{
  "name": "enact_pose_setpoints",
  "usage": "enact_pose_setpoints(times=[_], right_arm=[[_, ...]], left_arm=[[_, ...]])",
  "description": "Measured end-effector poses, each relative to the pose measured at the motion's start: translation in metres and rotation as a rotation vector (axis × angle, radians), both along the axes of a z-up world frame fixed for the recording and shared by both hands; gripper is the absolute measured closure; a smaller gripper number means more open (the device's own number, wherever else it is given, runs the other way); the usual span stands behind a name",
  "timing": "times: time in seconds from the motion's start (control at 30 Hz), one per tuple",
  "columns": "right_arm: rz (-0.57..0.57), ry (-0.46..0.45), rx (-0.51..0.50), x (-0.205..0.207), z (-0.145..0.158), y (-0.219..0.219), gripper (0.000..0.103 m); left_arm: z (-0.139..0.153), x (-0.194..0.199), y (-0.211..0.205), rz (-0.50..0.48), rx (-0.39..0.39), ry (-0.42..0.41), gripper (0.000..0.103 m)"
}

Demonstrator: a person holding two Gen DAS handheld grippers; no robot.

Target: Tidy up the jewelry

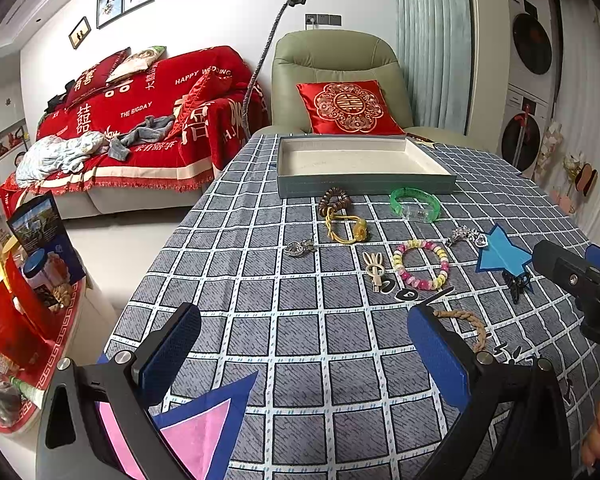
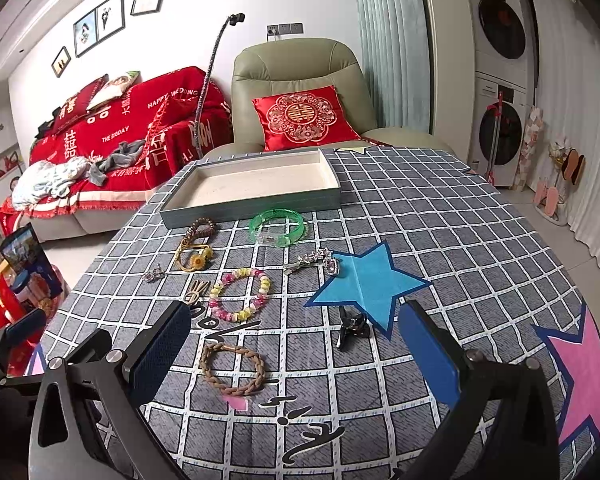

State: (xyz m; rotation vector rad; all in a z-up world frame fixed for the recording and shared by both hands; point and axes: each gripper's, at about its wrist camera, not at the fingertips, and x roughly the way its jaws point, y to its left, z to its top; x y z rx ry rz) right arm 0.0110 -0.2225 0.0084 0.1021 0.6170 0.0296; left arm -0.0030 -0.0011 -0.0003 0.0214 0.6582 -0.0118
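A shallow grey tray [image 1: 364, 186] [image 2: 252, 209] with a pale lining stands at the far side of the checked tablecloth, nothing in it. Before it lie a green bangle [image 1: 414, 204] [image 2: 276, 226], a brown bead bracelet [image 1: 334, 200] [image 2: 202, 228], a yellow cord with a flower [image 1: 346, 230] [image 2: 194, 258], a pink and yellow bead bracelet [image 1: 443, 255] [image 2: 265, 284], silver pieces, hair clips and a braided rope bracelet [image 1: 474, 324] [image 2: 260, 364]. My left gripper [image 1: 304, 356] hovers open over bare cloth. My right gripper [image 2: 296, 350] is open beside the rope bracelet, touching nothing.
A blue star patch [image 1: 500, 256] [image 2: 368, 280] and a pink star patch [image 1: 196, 432] [image 2: 580, 372] mark the cloth. A green armchair [image 1: 332, 56] stands behind the tray. A low side table [image 1: 28, 320] crowded with packages sits off the table's left edge.
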Motion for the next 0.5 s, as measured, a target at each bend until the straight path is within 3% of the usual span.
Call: enact_pose_setpoints(times=[0.5], right_arm=[[0.0,0.001,0.008,-0.0013,0.0012,0.0012,0.0]], left_arm=[[-0.0004,-0.0006,0.0006,0.0,0.0,0.002,0.0]])
